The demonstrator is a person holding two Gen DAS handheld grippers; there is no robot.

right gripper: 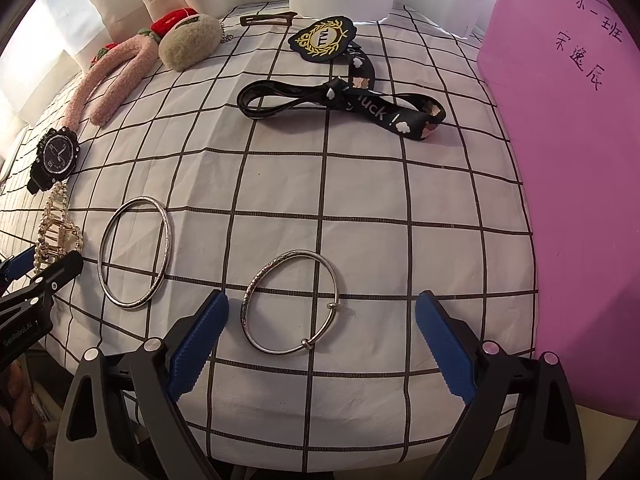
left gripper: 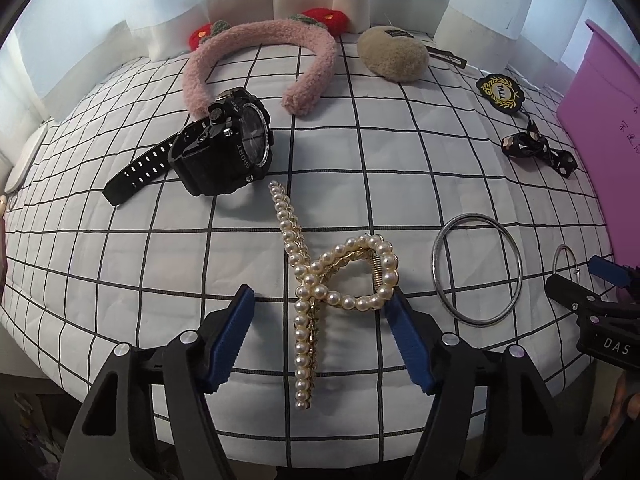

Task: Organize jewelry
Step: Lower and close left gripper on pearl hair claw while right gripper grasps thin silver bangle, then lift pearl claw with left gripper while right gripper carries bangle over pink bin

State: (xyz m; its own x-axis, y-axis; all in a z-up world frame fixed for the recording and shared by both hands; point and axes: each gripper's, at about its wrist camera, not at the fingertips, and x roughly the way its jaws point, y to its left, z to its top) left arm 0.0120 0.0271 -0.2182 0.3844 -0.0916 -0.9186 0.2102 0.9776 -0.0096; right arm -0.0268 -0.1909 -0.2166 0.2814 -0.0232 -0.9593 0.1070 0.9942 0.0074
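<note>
A pearl hair claw (left gripper: 320,284) lies on the checked cloth between the open fingers of my left gripper (left gripper: 322,340); its right blue pad looks to touch the claw's loop. A black sport watch (left gripper: 224,148) lies beyond it. A plain silver bangle (left gripper: 476,268) lies to the right, also in the right wrist view (right gripper: 134,254). A second silver bangle with sliding beads (right gripper: 292,302) lies between the open fingers of my right gripper (right gripper: 320,348), untouched. The pearl claw also shows at the left of the right wrist view (right gripper: 56,228).
A pink fuzzy headband (left gripper: 260,64), a beige fluffy clip (left gripper: 394,54), a black and gold badge (right gripper: 322,38) and a black printed ribbon (right gripper: 344,100) lie farther back. A purple box (right gripper: 576,184) stands at the right. White curtains hang behind.
</note>
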